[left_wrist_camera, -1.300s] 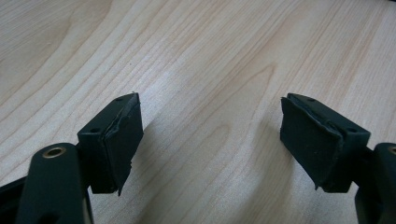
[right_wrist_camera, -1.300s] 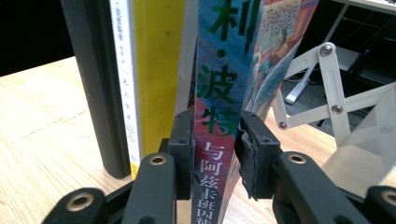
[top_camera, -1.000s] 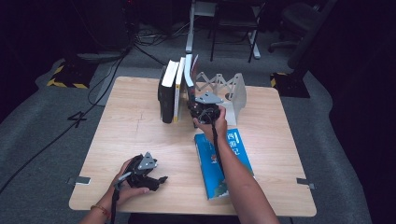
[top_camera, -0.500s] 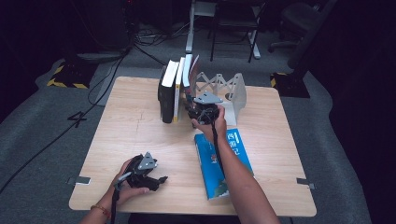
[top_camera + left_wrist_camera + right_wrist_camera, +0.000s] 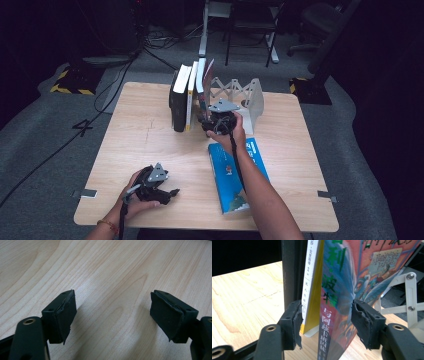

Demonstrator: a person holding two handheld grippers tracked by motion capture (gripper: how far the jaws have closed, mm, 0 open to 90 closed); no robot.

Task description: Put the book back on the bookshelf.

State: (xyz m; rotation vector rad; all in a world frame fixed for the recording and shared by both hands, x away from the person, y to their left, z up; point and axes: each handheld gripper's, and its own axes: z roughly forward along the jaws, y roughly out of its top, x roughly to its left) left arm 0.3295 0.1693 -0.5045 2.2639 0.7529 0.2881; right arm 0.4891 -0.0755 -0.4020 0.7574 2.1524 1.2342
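Right gripper view: right gripper (image 5: 325, 315) set astride two upright books, jaws just opened partway, released, gripping nothing. Between the jaws: tall paperback with a red-and-blue illustrated cover (image 5: 337, 287), close to the right-hand pad and leaning a little toward the white folding-lattice book rack (image 5: 409, 295) beyond that jaw; slim book with a white spine and yellow cover (image 5: 310, 290) against the left-hand pad. Outside the left jaw: thick black hardback (image 5: 292, 272).

High view: same gripper (image 5: 216, 120) at the near end of the row of books; left gripper (image 5: 167, 192) low over the pale wooden table (image 5: 140, 135), well apart from the books. Flat blue paperback (image 5: 235, 175) lying behind the right jaws, beneath the forearm.

Left gripper view: left gripper (image 5: 112, 312) spread wide and empty, bare wood between the pads.

Handling, by judgement: illustrated paperback probably light to moderate in weight, glossy and so somewhat slippery, flexible across the cover, stiff only along the spine. Best taken near the spine at low to mid height, pads flat on both covers; a pinch at the open page edge likely to bend pages. Slim yellow neighbour liable to be dragged along if caught between the same pads.
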